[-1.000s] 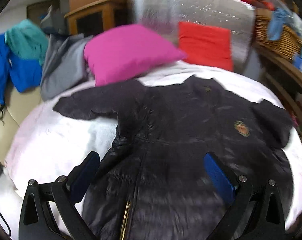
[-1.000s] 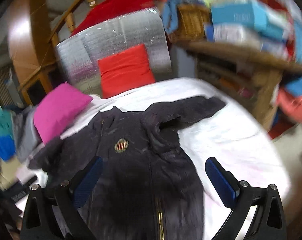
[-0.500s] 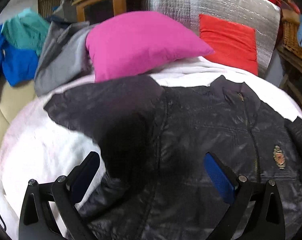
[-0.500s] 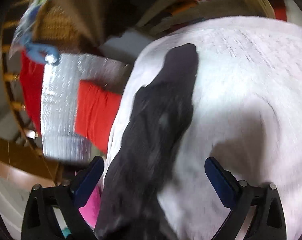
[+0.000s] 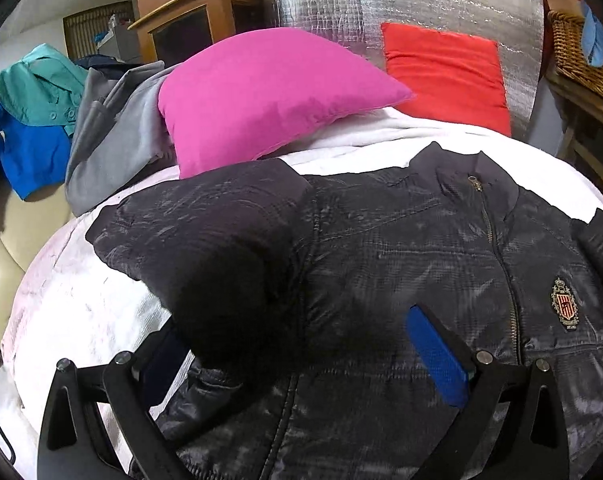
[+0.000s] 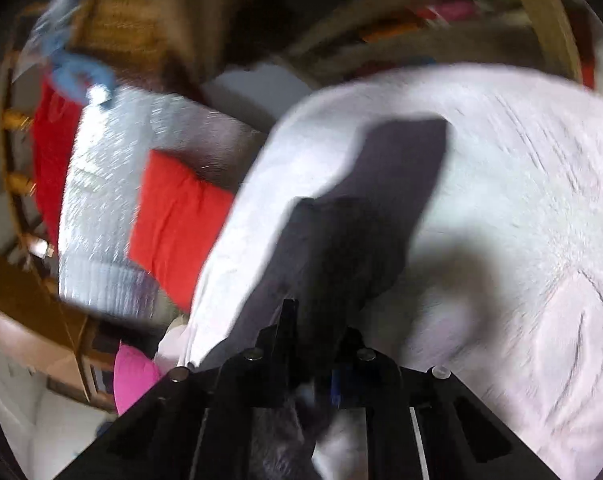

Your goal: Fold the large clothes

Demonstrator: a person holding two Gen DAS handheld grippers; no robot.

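Jacket [image 5: 381, 264]: one; pillows: two; grippers: two.

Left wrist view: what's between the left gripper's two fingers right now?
The dark jacket: its sleeve and side panel fill the gap in the open left gripper. The pads are not pressing on it. The left wrist view shows this.

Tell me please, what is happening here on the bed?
A person with a gripper in each hand is starting to fold a dark quilted zip jacket spread on the white bed cover. The right gripper has just been closing and now pinches one sleeve. The left gripper is open around the other sleeve.
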